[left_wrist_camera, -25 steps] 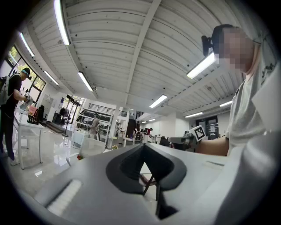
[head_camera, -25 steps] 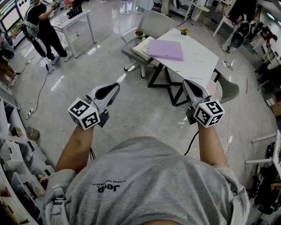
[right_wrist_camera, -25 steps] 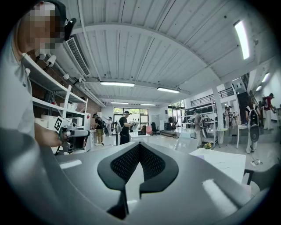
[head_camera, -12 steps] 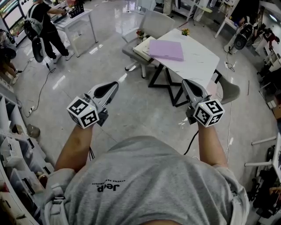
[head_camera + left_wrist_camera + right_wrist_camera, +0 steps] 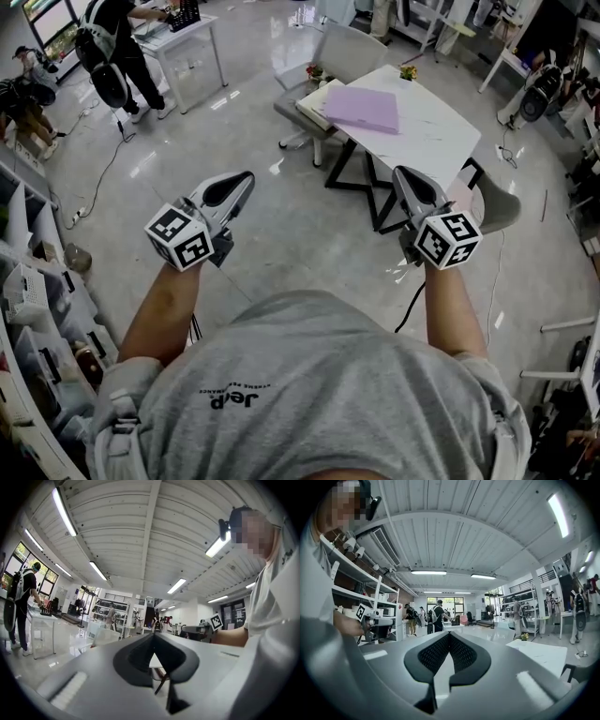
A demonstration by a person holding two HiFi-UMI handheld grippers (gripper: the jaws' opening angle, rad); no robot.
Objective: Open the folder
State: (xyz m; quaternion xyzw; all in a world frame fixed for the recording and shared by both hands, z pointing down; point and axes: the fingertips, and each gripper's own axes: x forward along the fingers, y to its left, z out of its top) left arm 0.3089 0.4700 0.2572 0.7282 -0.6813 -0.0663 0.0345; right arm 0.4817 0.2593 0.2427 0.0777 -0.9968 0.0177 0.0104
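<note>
Left gripper [image 5: 249, 175] & right gripper [image 5: 397, 172]: we hold both out in front of us, pointing level, side by side w/ a wide gap btwn them, over the glossy floor [image 5: 300, 239]. Jaws of each are pressed together tip to tip, nothing pinched. Each gripper's own view shows the dark pads meeting at the front, w/ only the room visible thru the opening behind them. Marker cubes sit at the ends nearest us.

Folder [image 5: 362, 108]: lilac, closed, lying flat on the white table [image 5: 441, 141] ahead & a bit to our right, on the table's far-left part. We're well apart from it; neither gripper touches folder or table. Right gripper is the nearer of the two, its tip close to the table's near corner in the head view.

A cream slab [image 5: 312, 101] lies at the folder's left side; we can't tell if the folder overlaps it. Small flower pot [image 5: 408, 71] stands at the table's far corner.

Grey chair [image 5: 352, 49] stands beyond the table, and a 2nd grey seat [image 5: 497, 202] at its near right side.

Far left, a person in black [image 5: 117, 42] stands at another white desk [image 5: 183, 33]. Shelving w/ bins [image 5: 33, 300] runs along our left.
</note>
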